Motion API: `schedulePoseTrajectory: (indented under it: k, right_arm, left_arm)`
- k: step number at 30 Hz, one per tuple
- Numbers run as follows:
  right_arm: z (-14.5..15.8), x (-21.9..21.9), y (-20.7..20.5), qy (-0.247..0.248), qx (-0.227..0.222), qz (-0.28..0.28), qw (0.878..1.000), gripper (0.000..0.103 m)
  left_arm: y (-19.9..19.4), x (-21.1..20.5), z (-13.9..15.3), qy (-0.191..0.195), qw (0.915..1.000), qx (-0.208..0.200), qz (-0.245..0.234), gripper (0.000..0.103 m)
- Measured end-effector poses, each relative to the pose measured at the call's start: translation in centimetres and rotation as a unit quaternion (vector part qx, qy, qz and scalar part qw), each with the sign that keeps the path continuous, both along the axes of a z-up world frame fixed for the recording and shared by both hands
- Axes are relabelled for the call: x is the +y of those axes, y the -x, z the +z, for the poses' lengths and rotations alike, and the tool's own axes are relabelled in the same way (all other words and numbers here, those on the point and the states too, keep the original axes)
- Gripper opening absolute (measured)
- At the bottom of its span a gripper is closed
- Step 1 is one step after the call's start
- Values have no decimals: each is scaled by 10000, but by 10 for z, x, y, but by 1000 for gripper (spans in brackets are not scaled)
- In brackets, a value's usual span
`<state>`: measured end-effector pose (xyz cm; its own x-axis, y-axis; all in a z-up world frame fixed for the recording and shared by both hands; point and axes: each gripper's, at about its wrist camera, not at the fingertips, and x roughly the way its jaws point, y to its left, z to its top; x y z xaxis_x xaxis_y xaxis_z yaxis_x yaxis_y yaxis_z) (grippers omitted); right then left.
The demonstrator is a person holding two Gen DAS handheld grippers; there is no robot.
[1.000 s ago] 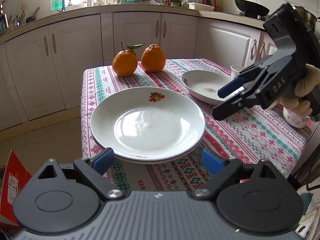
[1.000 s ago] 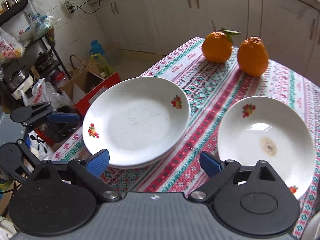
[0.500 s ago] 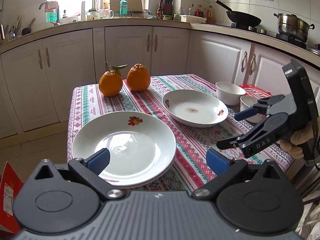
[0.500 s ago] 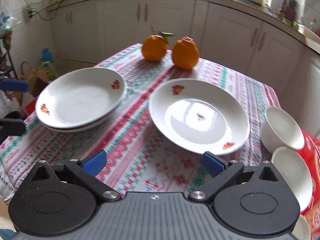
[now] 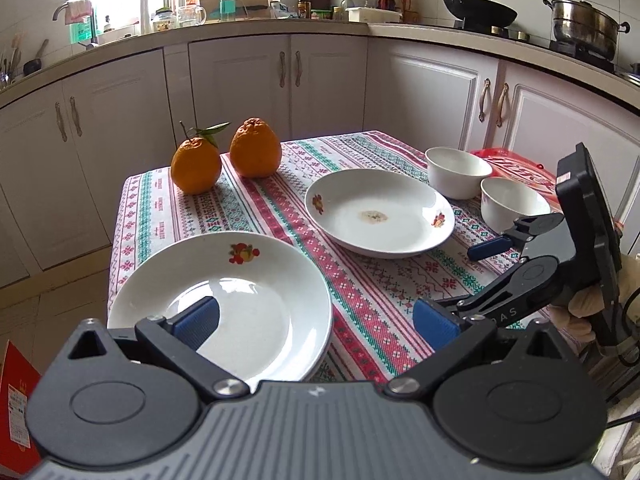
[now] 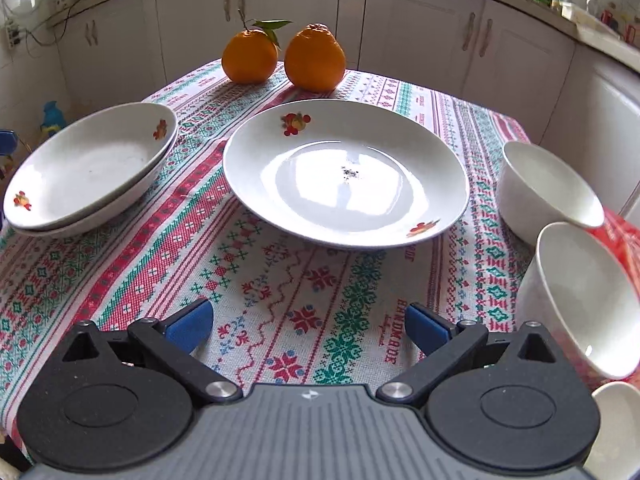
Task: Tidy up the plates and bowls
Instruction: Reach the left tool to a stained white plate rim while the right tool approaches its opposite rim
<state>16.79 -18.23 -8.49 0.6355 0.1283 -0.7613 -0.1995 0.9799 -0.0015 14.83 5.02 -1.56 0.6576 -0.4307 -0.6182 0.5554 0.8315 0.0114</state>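
Observation:
A stack of two white fruit-print plates (image 5: 240, 292) (image 6: 88, 168) sits at the table's near left corner. A single matching plate (image 5: 380, 216) (image 6: 344, 176) with a small stain lies mid-table. Two white bowls (image 5: 458, 172) (image 5: 514, 204) stand to its right; the right wrist view shows them (image 6: 548, 188) (image 6: 580, 300) close by, plus the rim of a third bowl (image 6: 616, 420). My left gripper (image 5: 316, 322) hangs open over the stack's near edge, holding nothing. My right gripper (image 6: 308, 326) (image 5: 468, 276) is open above bare cloth in front of the single plate.
Two oranges (image 5: 224, 156) (image 6: 284, 58) sit at the table's far edge. A red packet (image 5: 516, 164) lies under the bowls at the right edge. White cabinets (image 5: 240, 80) ring the table. A red box (image 5: 16, 400) stands on the floor at left.
The left gripper drew back from the stack, so more of the table shows. The right gripper swung from the stack to face the single plate and sank lower. Both jaws spread slightly wider.

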Motion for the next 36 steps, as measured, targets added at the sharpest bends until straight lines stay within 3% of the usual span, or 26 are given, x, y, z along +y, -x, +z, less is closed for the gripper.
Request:
schedulePoseTrajectory:
  k: [11,26,36]
  right_arm:
    - [-5,-6,-17,-38,-223,-461,9987,103]
    - [-4,-11,-27,-42,-172,-396,9991,103]
    - [-6,-10,-36,-48,-231,-389,9990,102]
  left_arm:
    - [-61,-55,11,-371,9972,-211,-611,102]
    - [-148,-128,-10,-857,9889,143,-1208,102]
    - [-185,-151,-29,-986,9838,515,-1404,97]
